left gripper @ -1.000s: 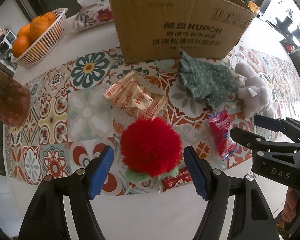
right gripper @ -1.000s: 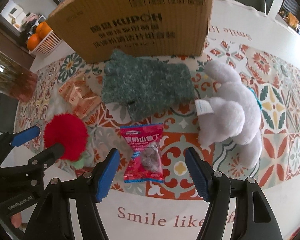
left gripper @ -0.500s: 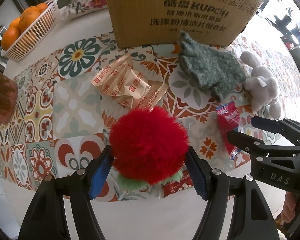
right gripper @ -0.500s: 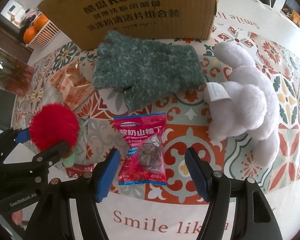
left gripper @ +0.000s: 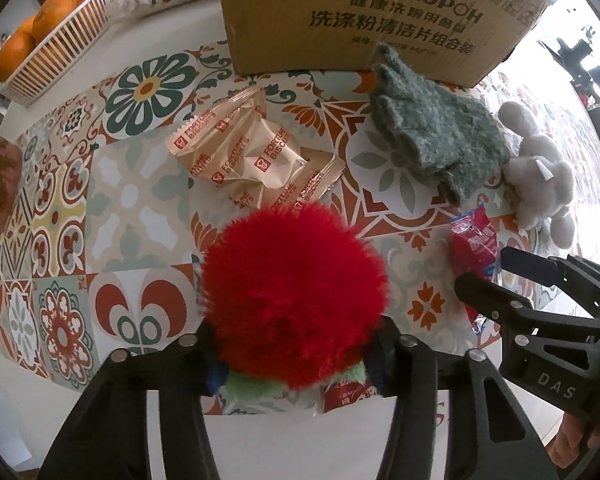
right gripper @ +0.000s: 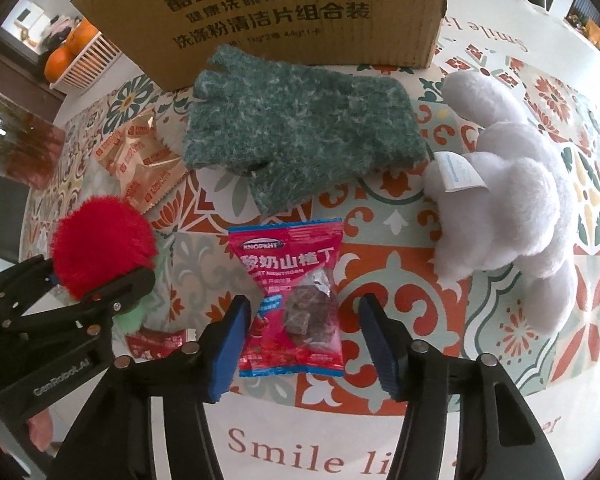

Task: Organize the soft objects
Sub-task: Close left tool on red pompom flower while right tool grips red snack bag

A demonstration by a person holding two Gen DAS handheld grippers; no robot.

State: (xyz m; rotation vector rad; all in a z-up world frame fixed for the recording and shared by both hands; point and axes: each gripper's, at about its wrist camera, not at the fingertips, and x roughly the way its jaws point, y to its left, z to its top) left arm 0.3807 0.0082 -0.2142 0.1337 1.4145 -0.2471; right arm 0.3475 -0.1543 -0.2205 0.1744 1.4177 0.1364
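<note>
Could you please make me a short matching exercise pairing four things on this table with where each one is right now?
Things:
1. red pompom
2. green glove
3. red snack packet
4. grey plush toy

Places:
A. lying in front of the cardboard box
B. between the open jaws of the right gripper
C. clamped in the left gripper
D. right of the glove

Pairs: 1-C, 2-A, 3-B, 4-D
</note>
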